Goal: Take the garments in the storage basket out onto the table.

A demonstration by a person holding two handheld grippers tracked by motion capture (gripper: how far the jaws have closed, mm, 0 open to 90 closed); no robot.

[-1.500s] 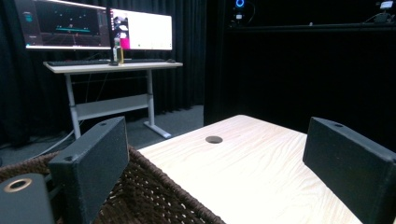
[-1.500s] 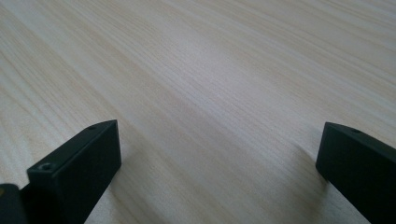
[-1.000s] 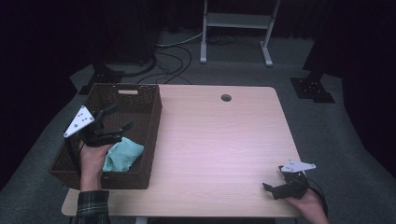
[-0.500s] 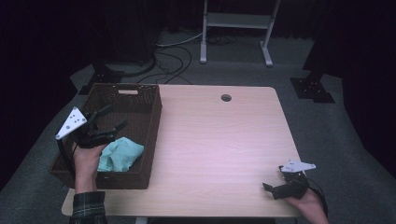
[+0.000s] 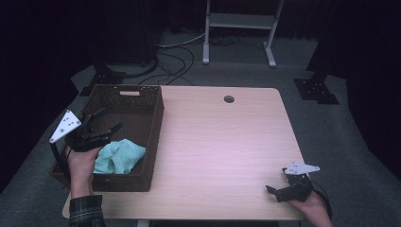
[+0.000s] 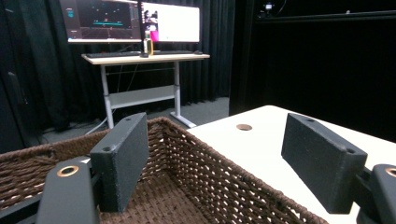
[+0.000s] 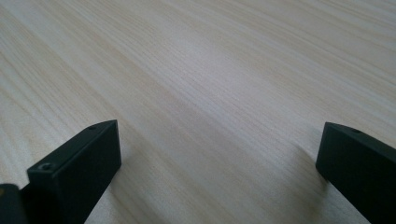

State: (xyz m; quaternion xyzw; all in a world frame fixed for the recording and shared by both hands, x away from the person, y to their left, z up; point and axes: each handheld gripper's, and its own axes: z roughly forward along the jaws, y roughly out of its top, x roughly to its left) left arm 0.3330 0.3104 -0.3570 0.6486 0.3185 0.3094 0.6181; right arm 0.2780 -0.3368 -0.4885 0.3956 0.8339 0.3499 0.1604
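A dark brown wicker basket (image 5: 156, 123) stands on the left part of the light wooden table (image 5: 222, 151). A crumpled teal cloth (image 5: 118, 158) lies in its near end. My left gripper (image 5: 111, 119) hovers over the basket's left side, pointing along it toward the far end. Its jaws are open with nothing between them and have just been closing a little. The left gripper view looks past that gripper (image 6: 215, 158) onto the basket's woven rim (image 6: 187, 140). My right gripper (image 5: 276, 182) rests low at the table's front right, open over bare wood (image 7: 219, 158).
A round cable hole (image 5: 229, 99) sits near the table's far edge. Beyond the table are a desk frame (image 5: 239, 21), cables on the floor (image 5: 175, 52) and black stand bases (image 5: 314, 90). The left gripper view shows a desk with monitors (image 6: 140, 21).
The left gripper has shifted slightly to the left, toward the basket's left wall, uncovering more of the teal cloth. The right gripper has not moved.
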